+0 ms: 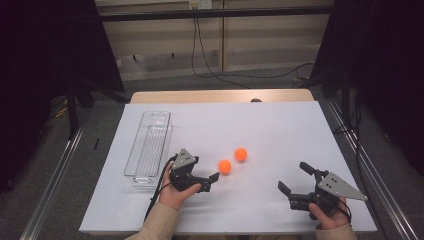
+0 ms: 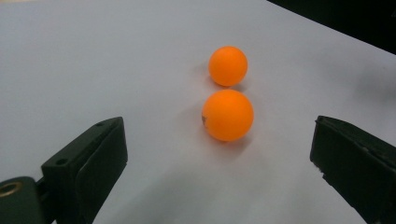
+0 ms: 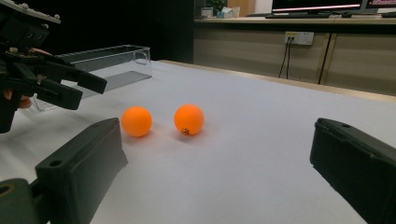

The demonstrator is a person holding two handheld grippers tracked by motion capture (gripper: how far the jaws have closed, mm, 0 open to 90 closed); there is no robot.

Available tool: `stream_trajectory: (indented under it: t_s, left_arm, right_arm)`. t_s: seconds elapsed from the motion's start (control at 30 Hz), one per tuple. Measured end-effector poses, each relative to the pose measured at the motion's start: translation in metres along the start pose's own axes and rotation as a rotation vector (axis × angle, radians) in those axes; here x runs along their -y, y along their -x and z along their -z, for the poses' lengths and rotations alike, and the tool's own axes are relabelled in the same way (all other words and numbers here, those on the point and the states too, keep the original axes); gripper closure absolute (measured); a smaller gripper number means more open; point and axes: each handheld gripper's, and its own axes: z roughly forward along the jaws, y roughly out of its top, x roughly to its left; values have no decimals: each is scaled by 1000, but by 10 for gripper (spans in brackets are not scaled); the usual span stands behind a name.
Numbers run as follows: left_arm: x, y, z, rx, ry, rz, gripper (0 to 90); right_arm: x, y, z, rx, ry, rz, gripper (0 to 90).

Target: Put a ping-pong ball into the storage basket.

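Two orange balls lie close together on the white table cover. The near ball (image 1: pixel 225 166) (image 2: pixel 228 115) lies just ahead of my left gripper (image 1: pixel 205 169), which is open, its black fingers (image 2: pixel 93 154) spread wide on either side of it without touching. The far ball (image 1: pixel 241 154) (image 2: pixel 228 66) lies right behind it. My right gripper (image 1: pixel 295 177) rests open near the front right of the table, with nothing between its fingers (image 3: pixel 79 163). In the right gripper view, both balls (image 3: pixel 137 121) (image 3: pixel 189 119) lie ahead and the left gripper (image 3: pixel 70 84) is at the left.
A long clear plastic tray (image 1: pixel 149 145) (image 3: pixel 112 63) lies empty along the table's left side, just behind my left hand. White cover (image 1: pixel 280 130) spans the table; a bare wooden strip (image 1: pixel 220 96) runs along the far edge. Cables trail on the floor beyond.
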Motion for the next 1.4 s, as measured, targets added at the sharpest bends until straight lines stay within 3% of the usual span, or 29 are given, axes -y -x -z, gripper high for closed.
stream_trajectory:
  t_s: [1.4]
  left_arm:
    - [-8, 3, -18, -15, -50, -16, 48]
  right_arm:
    - [0, 0, 0, -1, -2, 2, 23]
